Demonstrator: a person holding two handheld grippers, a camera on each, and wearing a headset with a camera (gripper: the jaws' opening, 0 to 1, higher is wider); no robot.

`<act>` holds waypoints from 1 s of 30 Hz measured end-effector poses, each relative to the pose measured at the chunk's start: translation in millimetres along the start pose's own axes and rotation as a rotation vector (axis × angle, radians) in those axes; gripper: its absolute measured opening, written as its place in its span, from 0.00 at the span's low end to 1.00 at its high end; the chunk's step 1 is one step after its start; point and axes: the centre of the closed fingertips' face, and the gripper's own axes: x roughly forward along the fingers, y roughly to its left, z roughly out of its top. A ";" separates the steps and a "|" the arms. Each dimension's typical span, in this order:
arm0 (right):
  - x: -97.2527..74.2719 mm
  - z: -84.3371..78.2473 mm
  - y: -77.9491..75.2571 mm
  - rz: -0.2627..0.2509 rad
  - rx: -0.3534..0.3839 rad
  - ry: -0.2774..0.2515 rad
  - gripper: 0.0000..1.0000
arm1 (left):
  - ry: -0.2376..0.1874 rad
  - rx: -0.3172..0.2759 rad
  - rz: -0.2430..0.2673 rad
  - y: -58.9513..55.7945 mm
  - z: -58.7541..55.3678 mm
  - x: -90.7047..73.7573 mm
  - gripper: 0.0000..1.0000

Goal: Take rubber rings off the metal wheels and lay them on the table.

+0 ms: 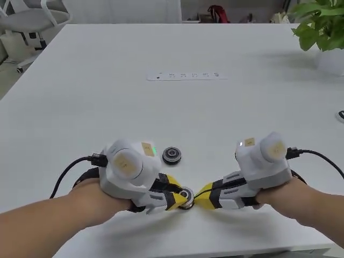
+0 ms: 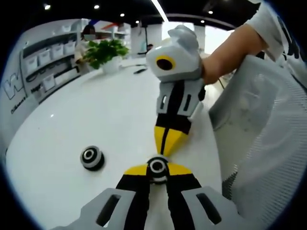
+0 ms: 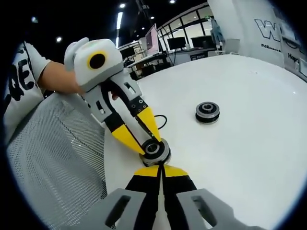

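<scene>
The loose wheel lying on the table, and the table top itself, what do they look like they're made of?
Loose wheel: a shiny silver hub, likely metal by its glint, inside a matte black band, probably rubber. Table top: smooth, white, with a soft sheen, perhaps laminate or painted board; the look leaves it open.

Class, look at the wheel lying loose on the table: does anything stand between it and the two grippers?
Nothing visible does. The loose wheel lies on bare table just beyond the left gripper. That gripper is shut on a second wheel, which the right gripper touches with its shut tips.
</scene>
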 end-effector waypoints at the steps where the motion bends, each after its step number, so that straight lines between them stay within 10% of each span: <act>1: -0.5 0.6 -0.8 0.003 -0.005 -0.002 0.00 | 0.001 0.001 0.001 -0.1 0.0 0.1 0.12; 30: -10.0 12.0 -0.8 0.027 0.202 -0.102 0.00 | 0.002 0.002 0.007 0.0 -0.4 0.2 0.12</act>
